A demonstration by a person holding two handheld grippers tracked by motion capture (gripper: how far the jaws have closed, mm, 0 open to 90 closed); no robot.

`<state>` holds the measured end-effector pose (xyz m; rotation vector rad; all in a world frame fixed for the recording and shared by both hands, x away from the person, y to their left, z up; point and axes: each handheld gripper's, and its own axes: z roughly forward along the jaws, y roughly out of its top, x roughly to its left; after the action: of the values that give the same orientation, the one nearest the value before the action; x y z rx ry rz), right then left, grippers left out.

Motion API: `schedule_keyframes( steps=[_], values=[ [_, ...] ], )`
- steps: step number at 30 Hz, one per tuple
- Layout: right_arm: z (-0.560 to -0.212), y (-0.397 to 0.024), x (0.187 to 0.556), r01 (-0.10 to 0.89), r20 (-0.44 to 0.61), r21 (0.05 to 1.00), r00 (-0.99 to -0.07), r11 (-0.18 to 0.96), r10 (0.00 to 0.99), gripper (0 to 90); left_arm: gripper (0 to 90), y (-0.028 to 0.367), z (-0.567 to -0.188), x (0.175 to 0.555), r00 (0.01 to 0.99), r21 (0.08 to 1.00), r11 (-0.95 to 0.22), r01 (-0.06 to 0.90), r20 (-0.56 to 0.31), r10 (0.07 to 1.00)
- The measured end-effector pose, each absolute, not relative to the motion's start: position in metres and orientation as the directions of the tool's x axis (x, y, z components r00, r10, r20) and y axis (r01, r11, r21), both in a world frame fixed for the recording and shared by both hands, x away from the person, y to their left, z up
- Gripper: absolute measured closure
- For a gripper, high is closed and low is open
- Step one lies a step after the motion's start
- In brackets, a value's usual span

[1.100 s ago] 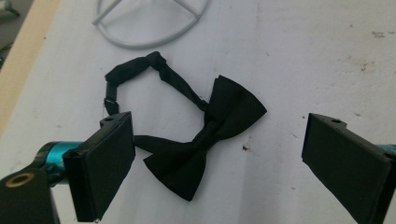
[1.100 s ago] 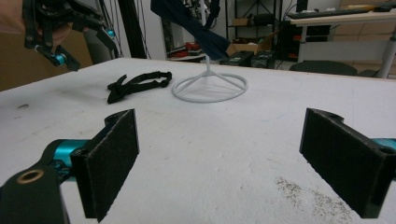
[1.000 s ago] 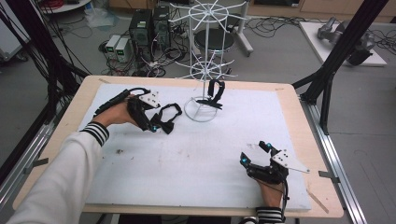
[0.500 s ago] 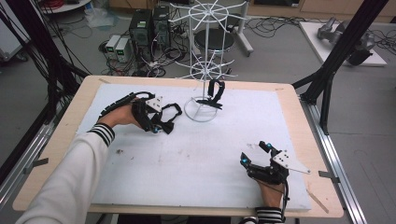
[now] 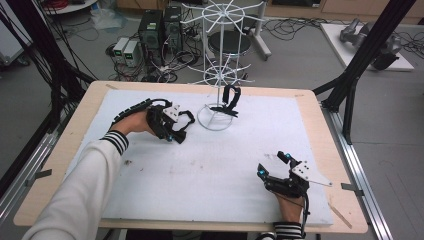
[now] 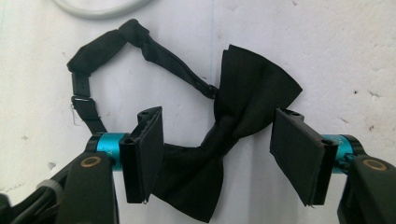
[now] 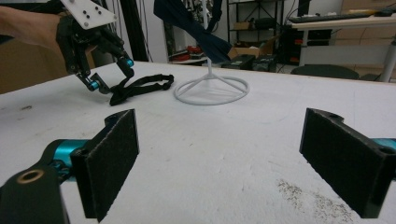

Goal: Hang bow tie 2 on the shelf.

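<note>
Left gripper closing over a black bow tie beside the white wire stand.
Its fingers are narrowing around the tie, not yet pressing; the right gripper, well apart from the stand, is resting with fingers spread wide.

A grey floor strewn with cables surrounds the wooden table, with computer towers behind.

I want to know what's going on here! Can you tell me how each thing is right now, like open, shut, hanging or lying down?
left gripper: jaws have just been closing around the bow tie, pads not pressing yet.
right gripper: open, holding nothing.
bow tie on the table: lying flat, strap looped.
second bow tie: hanging on the rack.
white wire rack: standing upright.
</note>
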<state>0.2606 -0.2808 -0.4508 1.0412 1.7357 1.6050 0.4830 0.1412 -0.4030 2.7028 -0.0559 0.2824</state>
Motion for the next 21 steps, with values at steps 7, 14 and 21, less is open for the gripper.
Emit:
schedule_keyframes(
  steps=[7, 14, 21],
  values=[
    [-0.4509, -0.281, 0.2604, 0.179, 0.118, 0.984, -0.547, -0.021, 0.829, 11.1, 42.6, 0.1408, -0.4034, 0.4851, 0.979, 0.382, -0.919, -0.097, 0.203, -0.019],
    [-0.4509, -0.2812, 0.2607, 0.174, 0.114, 0.984, -0.546, -0.02, 0.83, 11.1, 54.8, 0.1413, -0.4054, 0.4859, 0.977, 0.353, -0.93, -0.099, 0.21, -0.025],
    [-0.4509, -0.2815, 0.2609, 0.172, 0.113, 0.985, -0.545, -0.021, 0.831, 11.1, 67.6, 0.1397, -0.409, 0.4873, 0.981, 0.316, -0.946, -0.076, 0.194, -0.014]
  ],
)
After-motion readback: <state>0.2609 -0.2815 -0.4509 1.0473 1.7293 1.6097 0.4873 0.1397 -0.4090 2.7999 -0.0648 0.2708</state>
